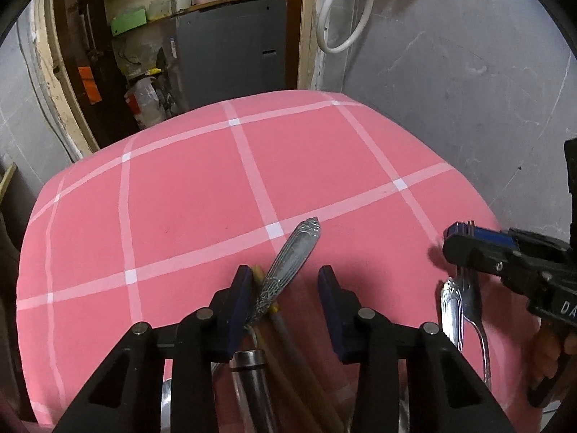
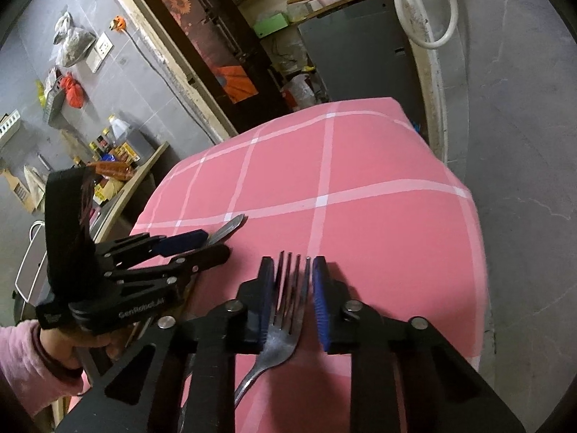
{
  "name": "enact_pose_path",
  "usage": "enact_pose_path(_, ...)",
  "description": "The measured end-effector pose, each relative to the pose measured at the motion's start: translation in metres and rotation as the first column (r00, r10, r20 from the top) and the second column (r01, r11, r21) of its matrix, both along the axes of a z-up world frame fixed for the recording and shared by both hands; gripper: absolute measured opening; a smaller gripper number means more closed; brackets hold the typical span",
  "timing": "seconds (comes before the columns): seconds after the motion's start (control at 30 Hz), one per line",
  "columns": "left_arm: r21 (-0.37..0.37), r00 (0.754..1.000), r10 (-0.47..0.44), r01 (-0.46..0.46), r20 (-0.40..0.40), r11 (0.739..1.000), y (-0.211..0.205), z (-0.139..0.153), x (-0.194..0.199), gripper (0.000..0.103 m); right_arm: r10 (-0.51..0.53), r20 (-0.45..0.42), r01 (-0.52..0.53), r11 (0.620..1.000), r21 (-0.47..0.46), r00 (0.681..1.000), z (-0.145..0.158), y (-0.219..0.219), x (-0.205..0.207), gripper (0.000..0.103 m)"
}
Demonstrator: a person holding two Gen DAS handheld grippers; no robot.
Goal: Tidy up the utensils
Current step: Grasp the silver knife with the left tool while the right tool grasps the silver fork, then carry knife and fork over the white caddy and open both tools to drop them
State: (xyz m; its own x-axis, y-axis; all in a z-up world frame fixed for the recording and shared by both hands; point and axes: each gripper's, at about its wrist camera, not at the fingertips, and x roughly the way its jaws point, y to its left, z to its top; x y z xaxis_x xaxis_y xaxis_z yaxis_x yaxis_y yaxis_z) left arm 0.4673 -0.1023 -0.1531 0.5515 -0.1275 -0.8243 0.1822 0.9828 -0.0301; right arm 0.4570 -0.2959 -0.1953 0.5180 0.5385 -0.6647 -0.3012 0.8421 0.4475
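Where pink checked cloth (image 1: 180, 198) meets grey wall (image 1: 450, 72), left claw (image 1: 285, 274) straddles a handle (image 1: 297, 245), right claw (image 2: 293, 260) a fork (image 2: 285, 332), both unclenched.

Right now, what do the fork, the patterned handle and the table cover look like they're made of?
Fork: polished metal, probably steel; it shines and reflects light.
Patterned handle: duller grey metal with embossed ridges, possibly tarnished or plated.
Table cover: matte pink fabric with white stripes; it drapes over the edges, so likely woven cloth.
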Motion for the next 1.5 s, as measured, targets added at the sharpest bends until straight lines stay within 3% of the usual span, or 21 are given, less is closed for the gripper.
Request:
enact_pose_path(0.13,0.004,1.000,-0.004,0.004,-0.005,1.000,-0.001,0.002,0.003,0.035,0.004,-0.012,-0.005,1.000,-0.004,1.000,-0.001,0.002,-0.001,0.017)
enact_pose_path(0.4,-0.021,0.999,-0.011,0.010,-0.041,1.000,0.005,0.005,0.017,0.022,0.009,-0.038,-0.010,1.000,-0.023,0.999,0.002,0.001,-0.001,0.017)
enact_pose_path(0.57,-0.114,0.995,0.040,-0.050,-0.088,0.992,0.022,0.008,0.024,0.014,0.006,-0.049,-0.008,1.000,-0.027,0.999,0.009,-0.001,-0.002,0.013)
enact_pose_path(0.6,-0.135,0.994,0.051,-0.064,-0.092,0.989,0.027,0.009,0.023,0.014,0.004,-0.048,-0.005,1.000,-0.030,0.999,0.009,-0.001,-0.004,0.006)
enact_pose_path(0.67,-0.165,0.993,0.068,-0.083,-0.094,0.983,0.032,0.012,0.020,0.013,-0.013,-0.052,0.012,1.000,-0.022,0.999,0.011,-0.006,-0.009,0.002)
enact_pose_path(0.87,-0.248,0.993,0.092,-0.107,-0.069,0.963,0.040,0.031,0.001,0.012,-0.046,-0.049,0.045,0.999,-0.018,0.998,0.020,-0.013,-0.029,0.002)
enact_pose_path(1.17,-0.308,0.996,0.072,-0.055,0.045,0.950,0.047,0.070,-0.058,0.005,-0.127,-0.013,0.126,0.991,-0.035,0.992,0.052,-0.018,-0.079,0.002)
enact_pose_path(1.5,-0.294,0.993,0.021,0.013,0.113,0.956,0.057,0.094,-0.108,0.004,-0.177,0.078,0.183,0.979,-0.086,0.981,0.089,-0.005,-0.135,0.002)
